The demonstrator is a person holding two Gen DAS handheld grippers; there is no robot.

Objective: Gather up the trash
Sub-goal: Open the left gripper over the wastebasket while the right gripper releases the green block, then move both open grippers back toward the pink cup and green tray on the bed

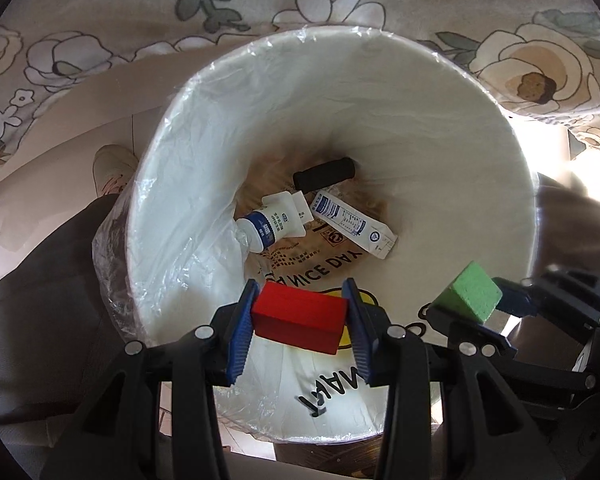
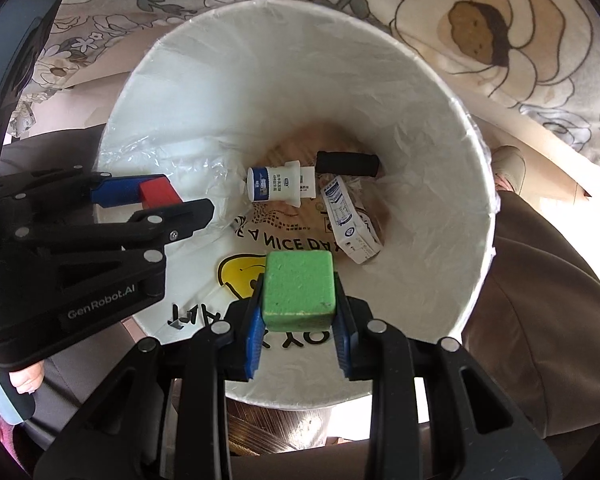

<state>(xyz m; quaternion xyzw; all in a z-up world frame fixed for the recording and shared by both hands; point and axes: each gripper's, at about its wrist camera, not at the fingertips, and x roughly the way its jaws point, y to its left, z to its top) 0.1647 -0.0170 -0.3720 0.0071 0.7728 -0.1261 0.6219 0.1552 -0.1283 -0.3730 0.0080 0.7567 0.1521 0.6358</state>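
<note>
A white bin [image 1: 380, 92] lined with a clear plastic bag stands below both grippers; it also shows in the right wrist view [image 2: 440, 128]. My left gripper [image 1: 300, 320] is shut on a red block [image 1: 298, 320] and holds it over the bin's opening. My right gripper [image 2: 298, 308] is shut on a green block [image 2: 298, 290] beside it, also over the opening. Each sees the other: the green block [image 1: 470, 294] at right, the red block [image 2: 158, 194] at left. At the bin's bottom lie a white bottle [image 1: 274, 222], a white carton [image 1: 354, 224] and a black cylinder [image 1: 324, 174].
A floral carpet [image 1: 100, 12] covers the floor around the bin. A printed bag with a yellow smiley [image 2: 240, 276] lies inside the bin. The person's shoe [image 1: 112, 168] and brown trouser legs [image 2: 540, 280] are close beside the bin.
</note>
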